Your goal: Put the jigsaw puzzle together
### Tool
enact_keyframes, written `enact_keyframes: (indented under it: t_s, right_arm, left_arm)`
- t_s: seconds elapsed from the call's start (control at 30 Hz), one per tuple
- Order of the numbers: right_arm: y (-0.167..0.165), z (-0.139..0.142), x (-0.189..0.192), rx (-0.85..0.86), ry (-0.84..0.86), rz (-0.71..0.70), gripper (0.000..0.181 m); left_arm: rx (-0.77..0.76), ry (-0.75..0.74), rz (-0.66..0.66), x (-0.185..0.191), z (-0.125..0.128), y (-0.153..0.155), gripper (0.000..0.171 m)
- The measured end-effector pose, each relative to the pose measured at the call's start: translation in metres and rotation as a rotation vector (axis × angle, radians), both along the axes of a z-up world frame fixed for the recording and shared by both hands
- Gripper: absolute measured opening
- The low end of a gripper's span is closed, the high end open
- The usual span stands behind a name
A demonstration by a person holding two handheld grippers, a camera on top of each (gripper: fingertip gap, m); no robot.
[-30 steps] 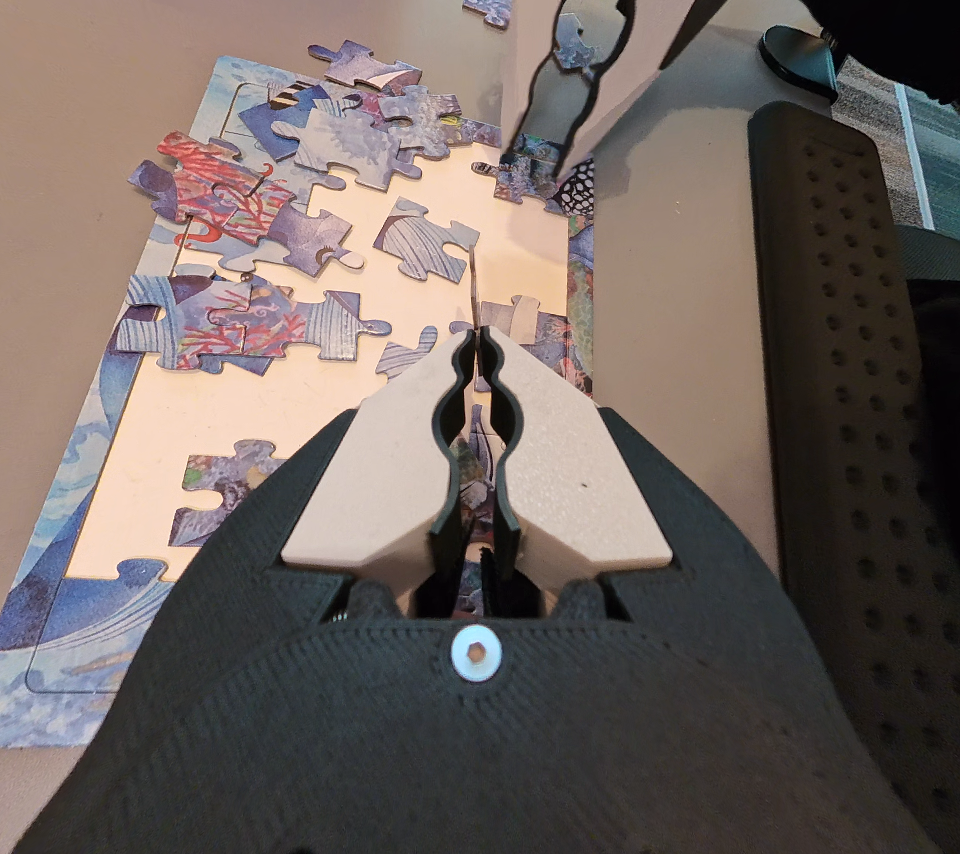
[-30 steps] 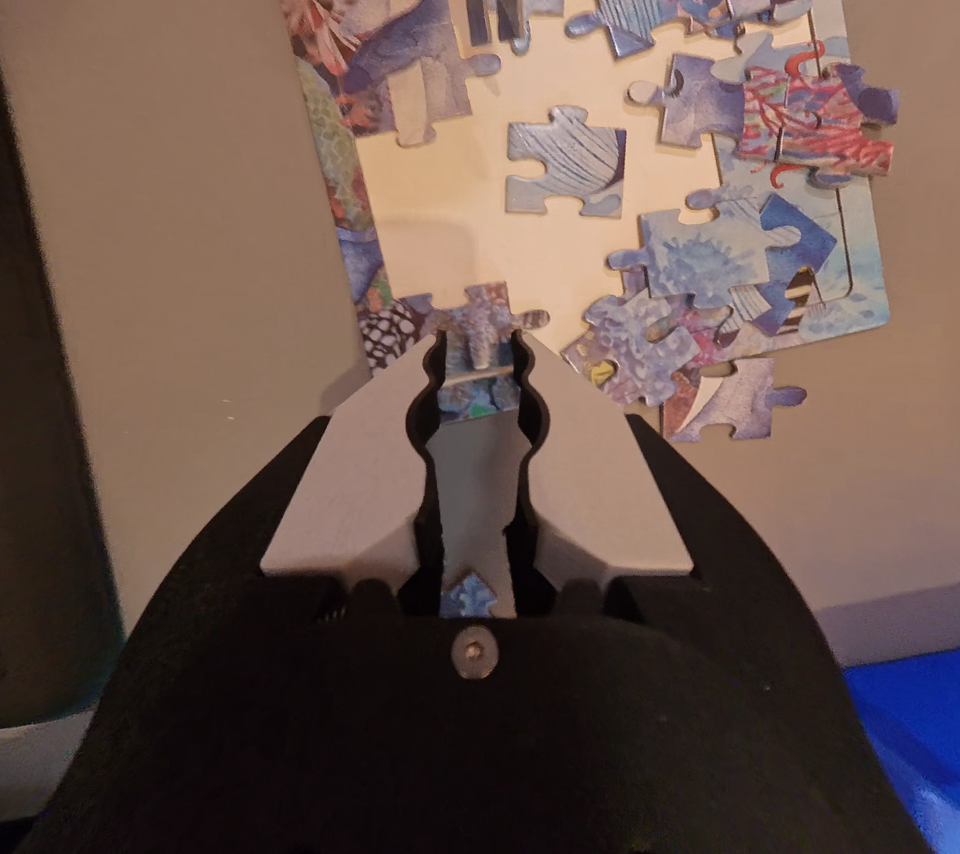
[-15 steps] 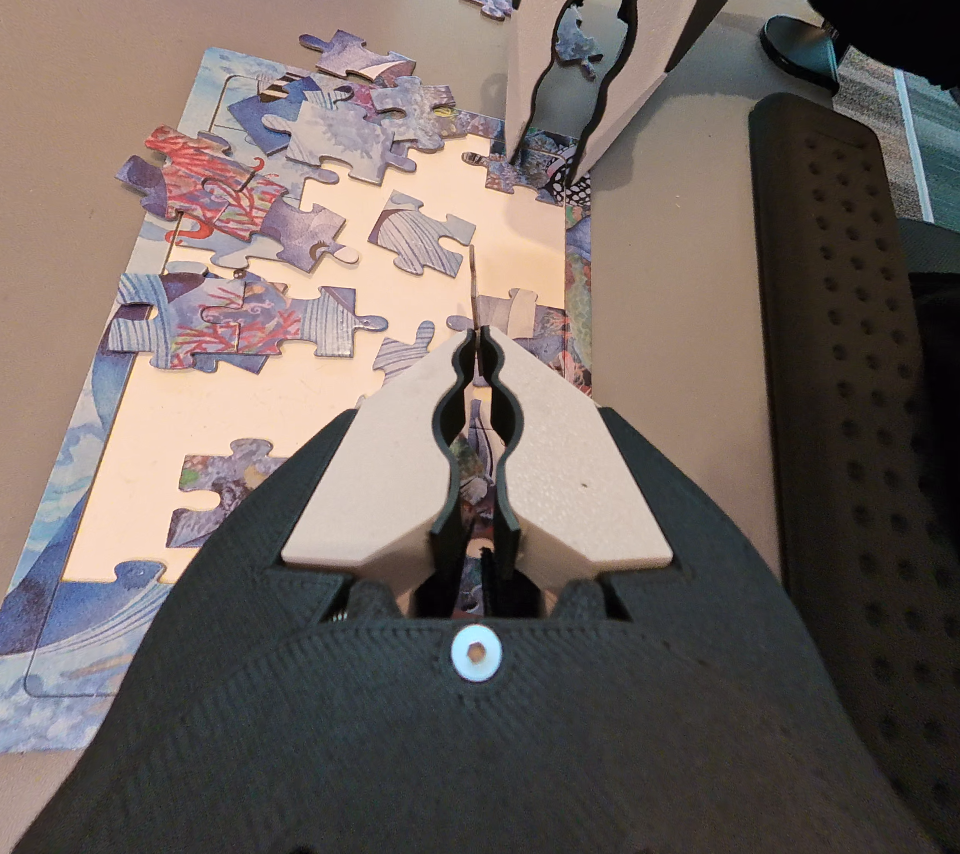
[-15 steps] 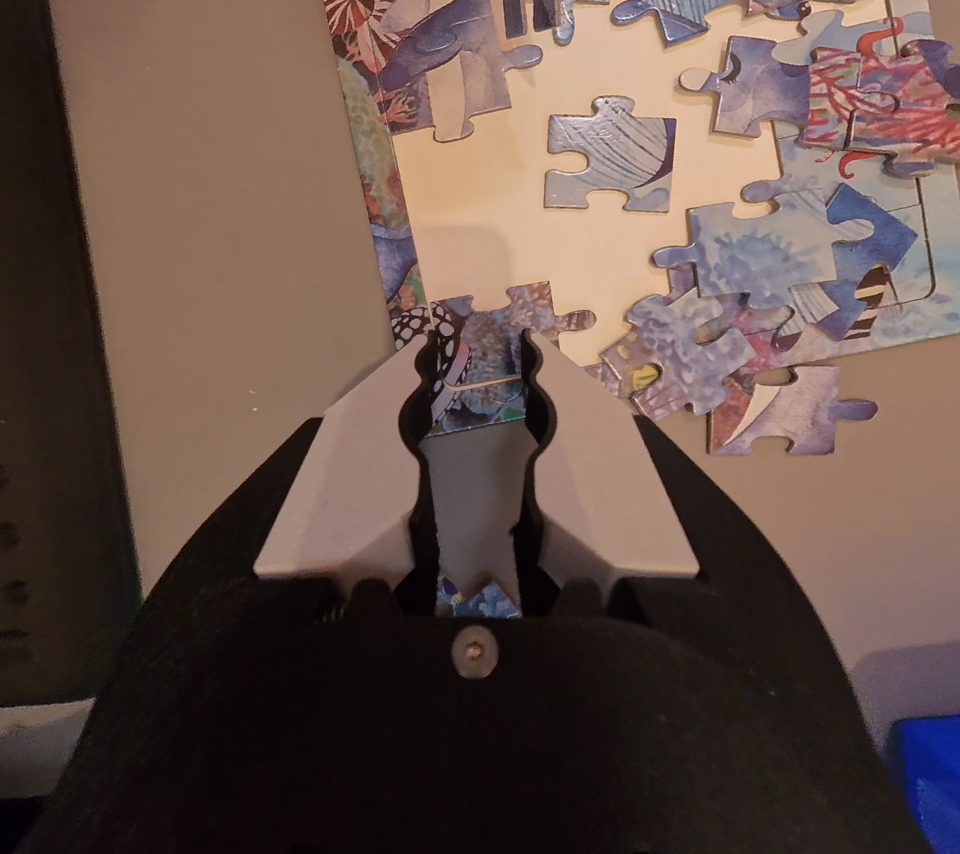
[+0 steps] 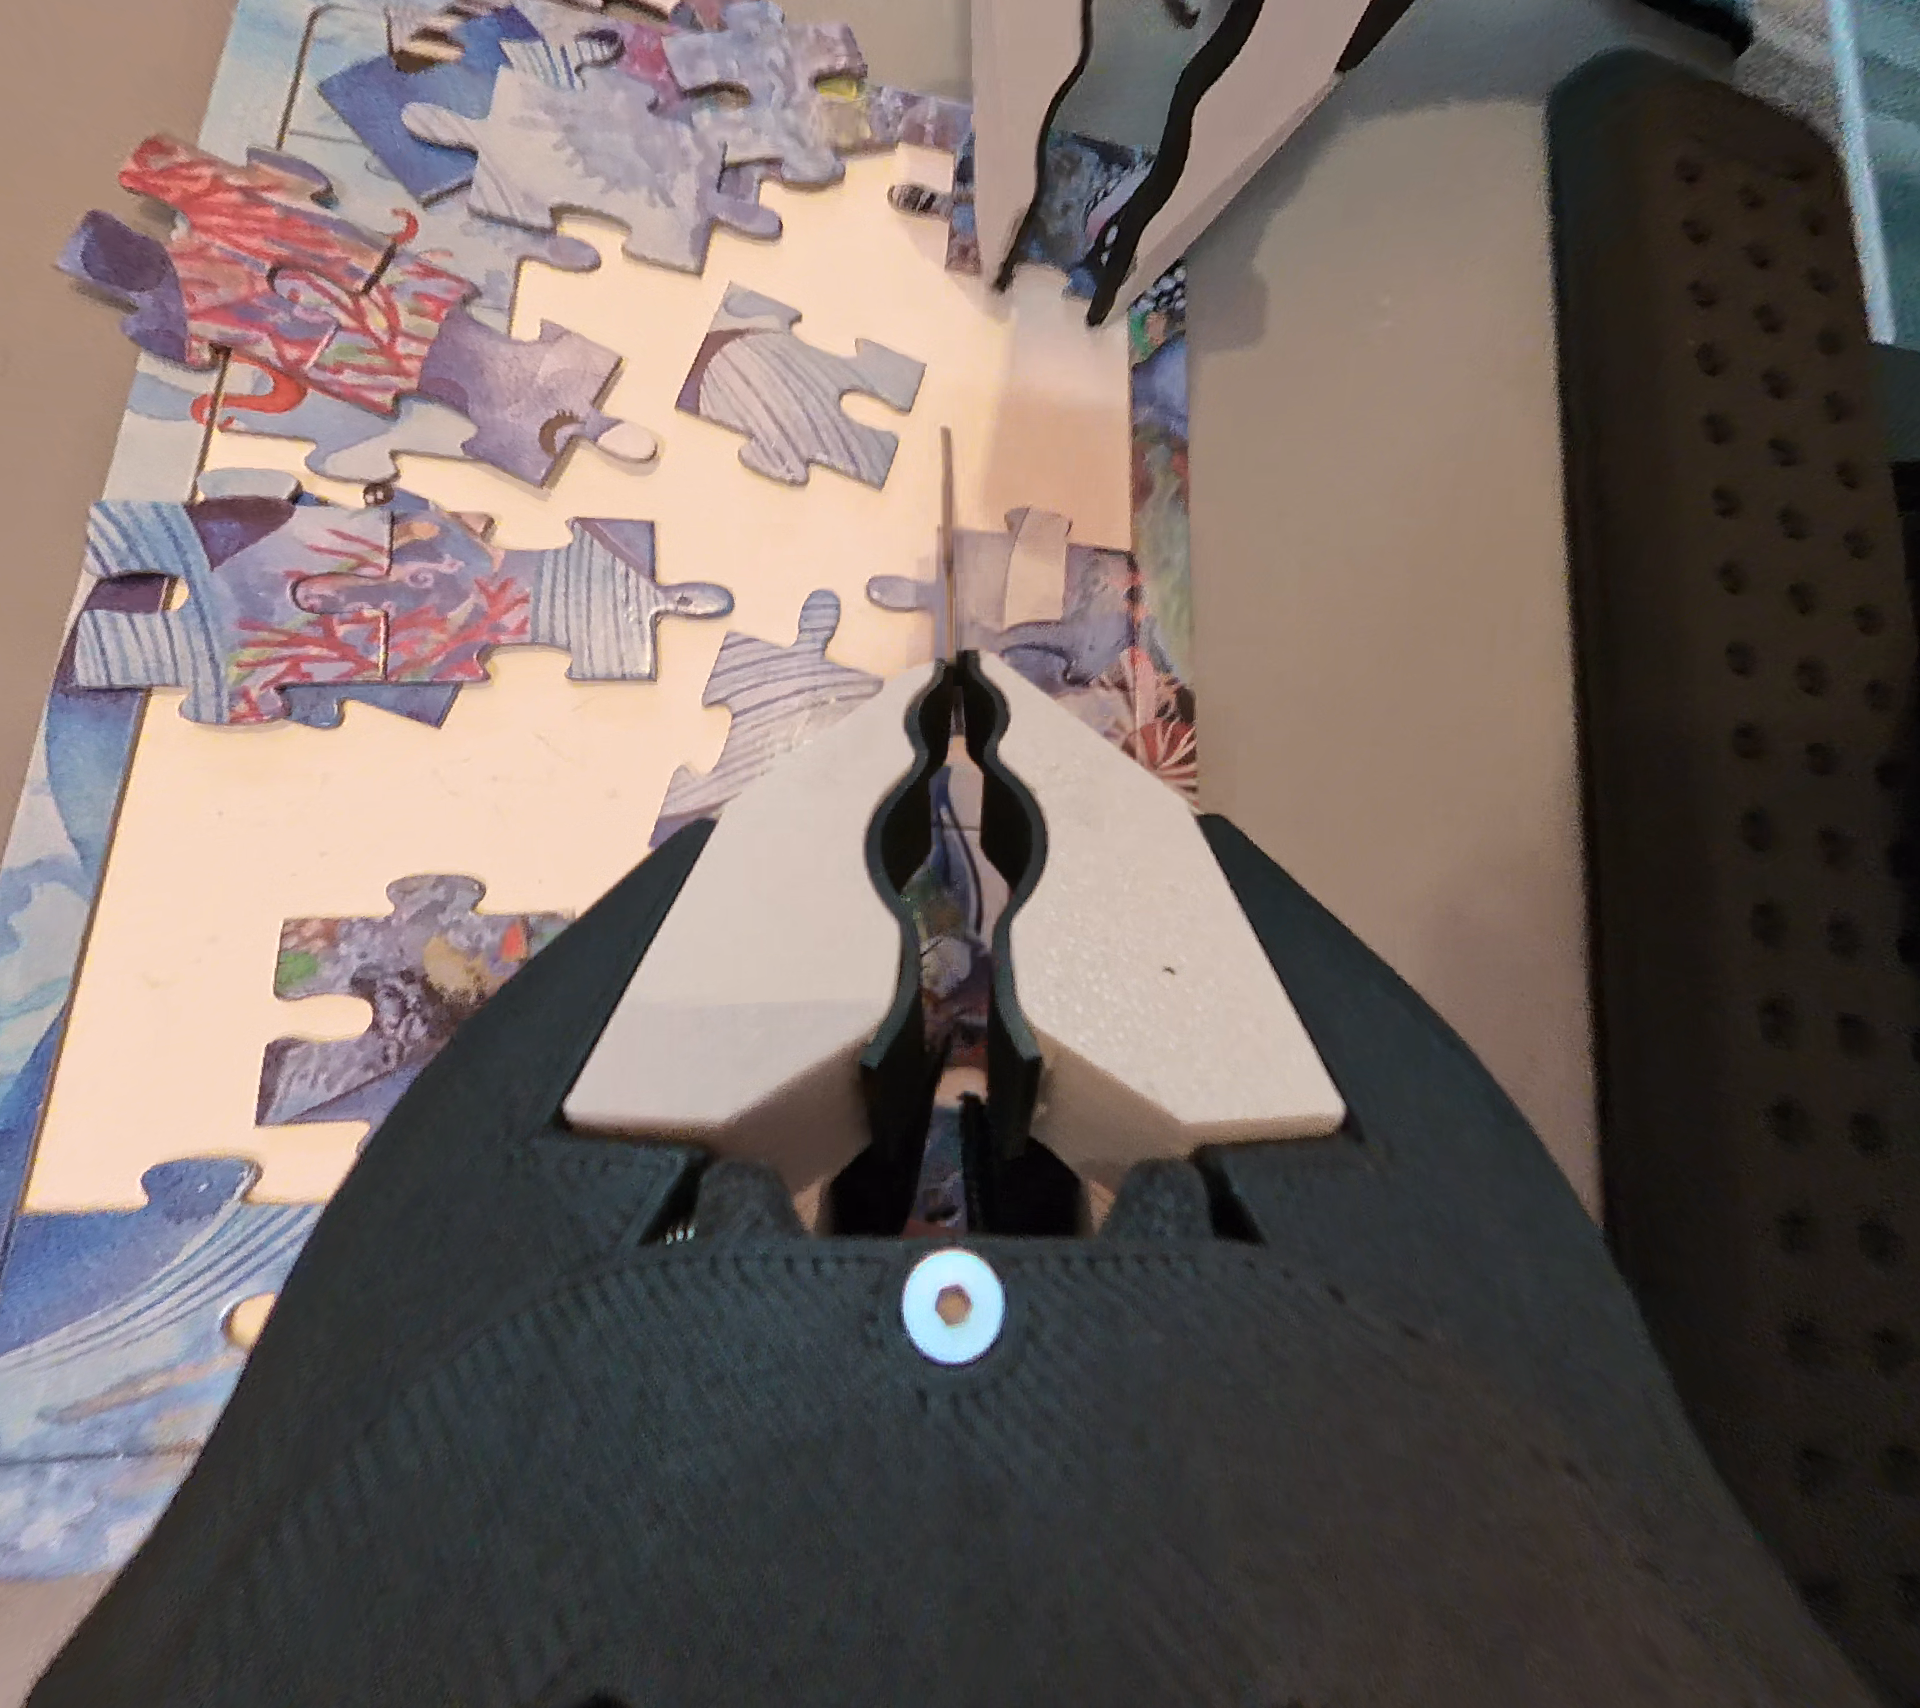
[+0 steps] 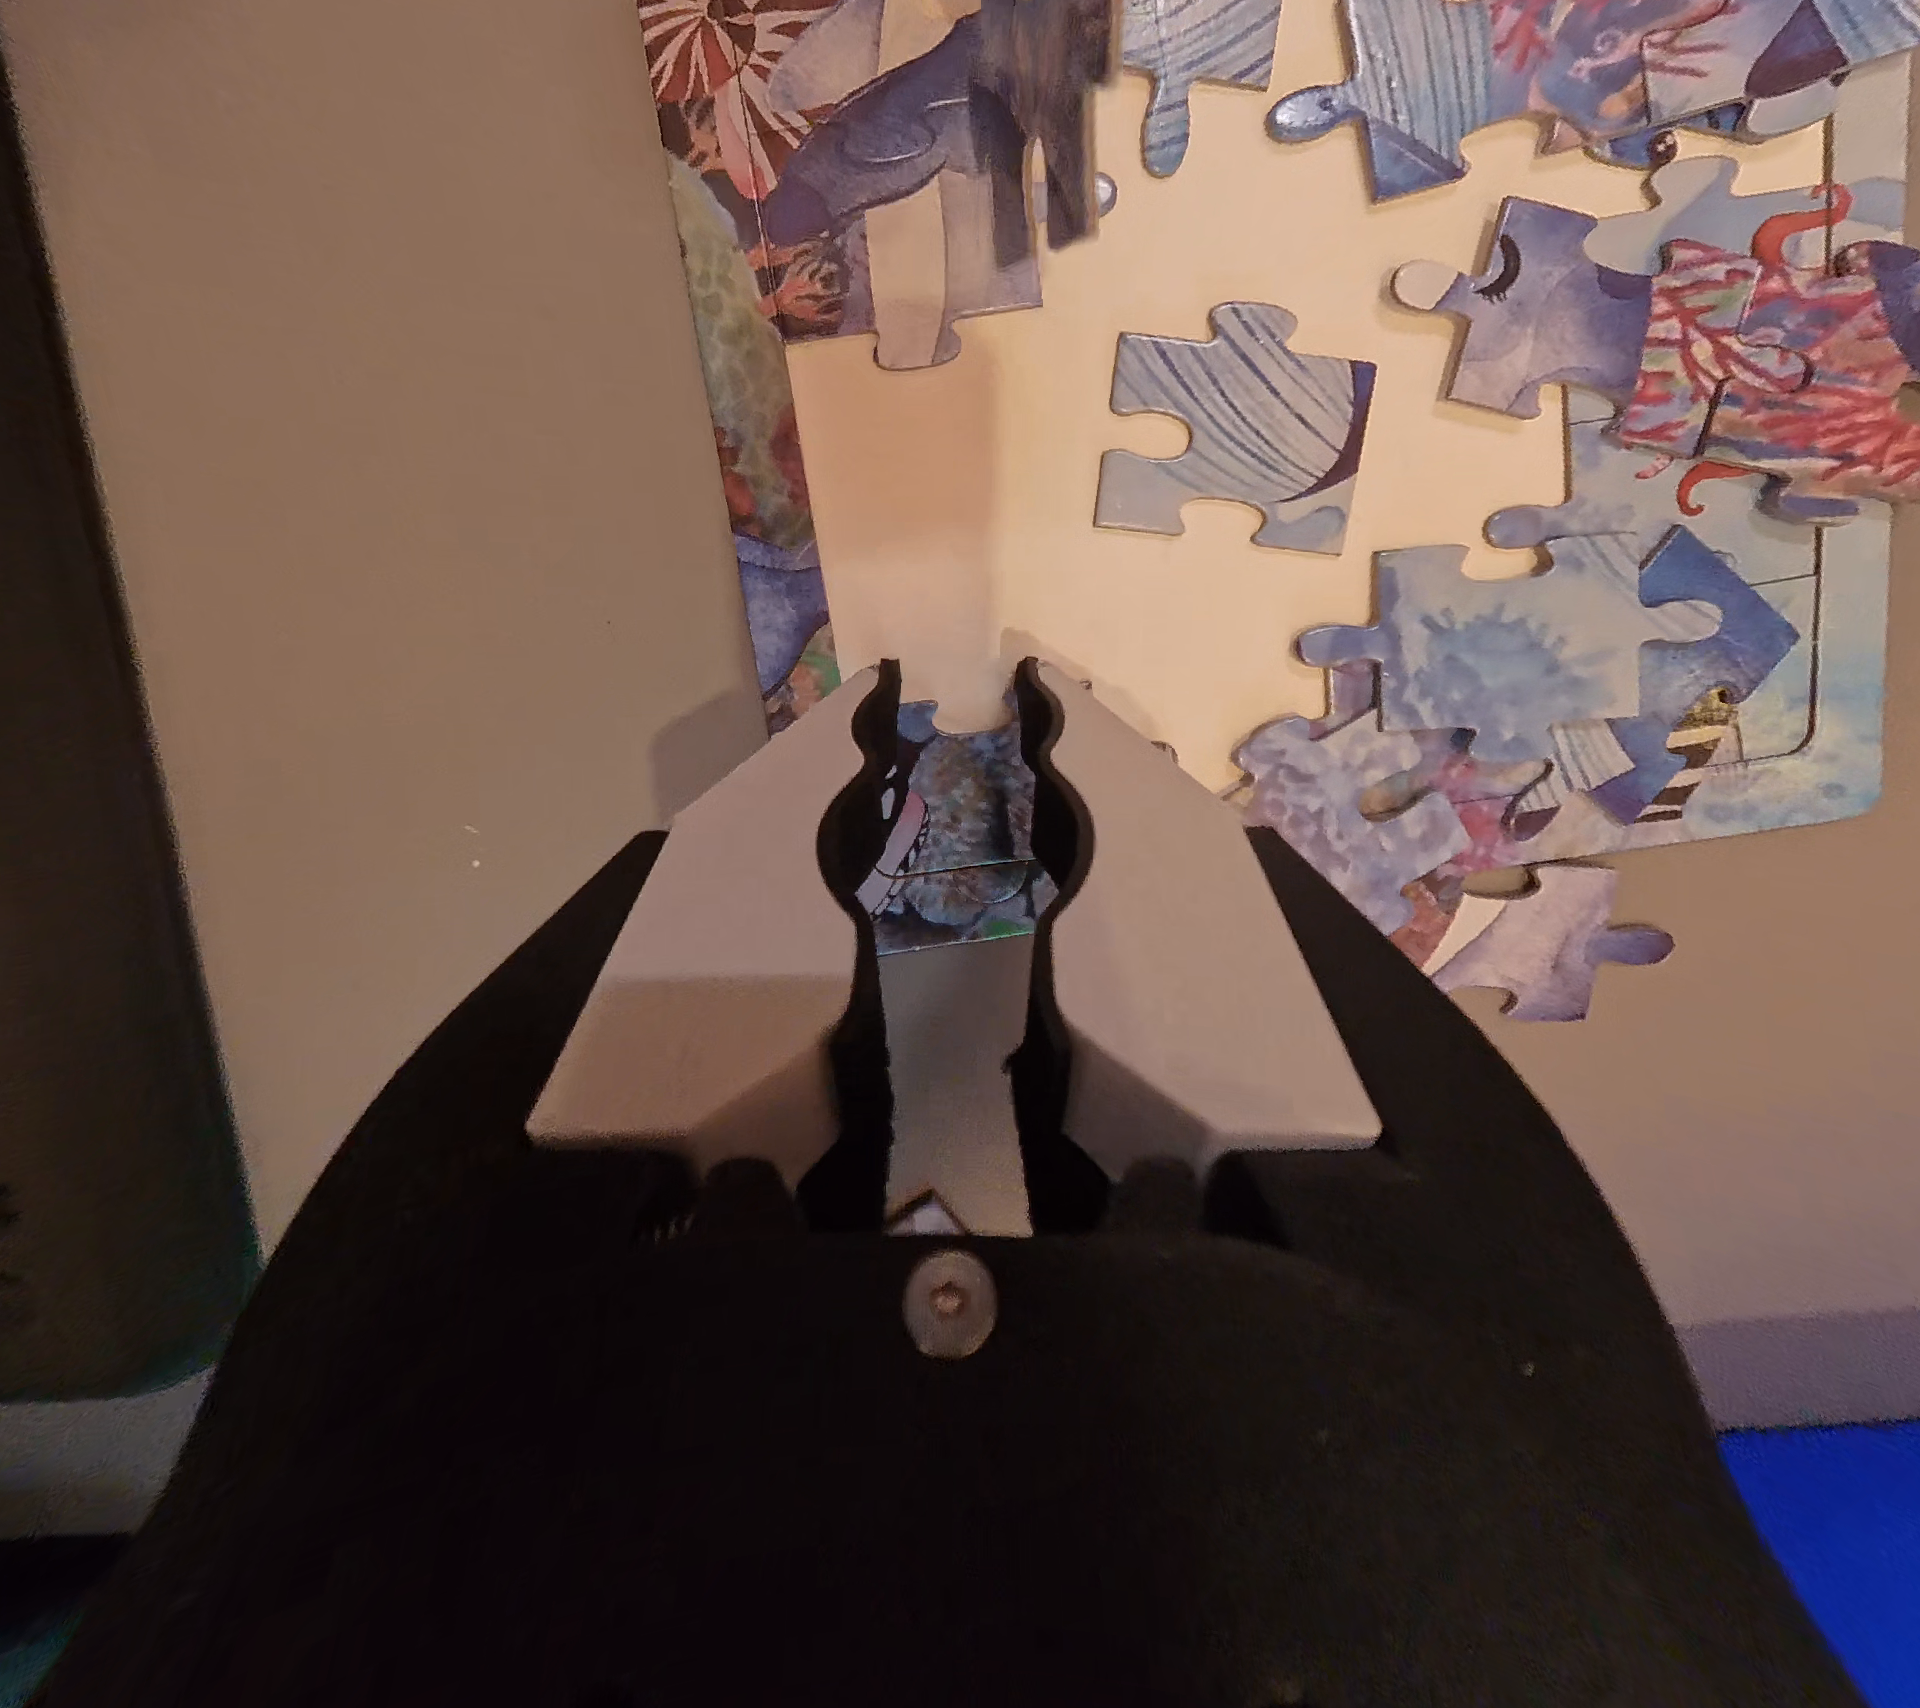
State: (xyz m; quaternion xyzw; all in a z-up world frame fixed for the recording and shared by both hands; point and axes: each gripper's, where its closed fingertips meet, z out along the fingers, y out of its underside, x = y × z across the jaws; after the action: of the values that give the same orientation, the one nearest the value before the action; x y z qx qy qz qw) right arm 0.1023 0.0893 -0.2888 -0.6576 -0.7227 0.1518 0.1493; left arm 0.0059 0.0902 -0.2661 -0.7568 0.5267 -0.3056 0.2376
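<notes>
Your left gripper (image 5: 954, 663) is clenched on a puzzle piece (image 5: 945, 536) held on edge, so its own camera sees only a thin sliver rising from the tips, while the right wrist view shows that piece (image 6: 1044, 69) hanging blurred and dark blue above the puzzle tray (image 6: 1766, 785). Your right gripper (image 6: 959, 679) stands with its jaws parted over a corner piece (image 6: 961, 785) lying flat at the tray's near corner; whether the tips touch it cannot be told. Judged from the pictures, these pieces are light, stiff cardboard with a printed face: they should not crush, but a thin flat piece gives little to bite on, so take each by a straight side or the body, not a tab, and expect it to pivot if pinched off-centre. The tray, printed with a blue sea border, lies on a tan table (image 5: 1351, 515) beside a dark perforated chair back (image 5: 1745, 619). Its pale floor is mostly bare. A striped blue piece (image 5: 800, 401) sits alone near the middle, red-coral pieces (image 5: 301, 308) and pale blue ones are heaped at the far side, and a few lie off the tray. Most of the assembly looks undone.
</notes>
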Motion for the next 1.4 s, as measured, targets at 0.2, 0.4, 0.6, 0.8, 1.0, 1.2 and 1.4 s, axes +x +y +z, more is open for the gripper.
enact_keyframes:
  t_s: [0.2,0.4,0.6,0.8,1.0,1.2,1.4]
  right_arm:
    - [0.0,0.0,0.007,-0.004,-0.043,-0.005,0.018]
    - [0.006,0.012,0.01,-0.001,0.015,-0.048,0.017]
    - [0.003,0.002,0.015,-0.008,0.008,-0.028,0.004]
    - [0.011,0.012,0.025,0.01,0.02,-0.083,0.013]
    - [0.012,0.001,0.035,-0.035,0.048,-0.147,0.058]
    - [0.01,0.001,0.033,-0.038,0.102,-0.158,0.05]
    - [0.014,0.01,0.038,-0.041,0.18,-0.234,0.054]
  left_arm:
    - [-0.004,0.049,-0.008,-0.003,-0.01,-0.002,0.0]
    - [-0.009,0.047,-0.008,-0.004,-0.01,-0.002,0.0]
    - [-0.012,0.047,-0.012,-0.005,-0.011,-0.002,0.0]
    - [-0.019,0.051,-0.014,-0.007,-0.011,-0.003,0.0]
    - [-0.023,0.066,-0.021,-0.012,-0.011,-0.005,0.0]
    - [-0.03,0.074,-0.024,-0.015,-0.012,-0.006,0.0]
    - [-0.027,0.078,-0.025,-0.018,-0.012,-0.006,0.0]
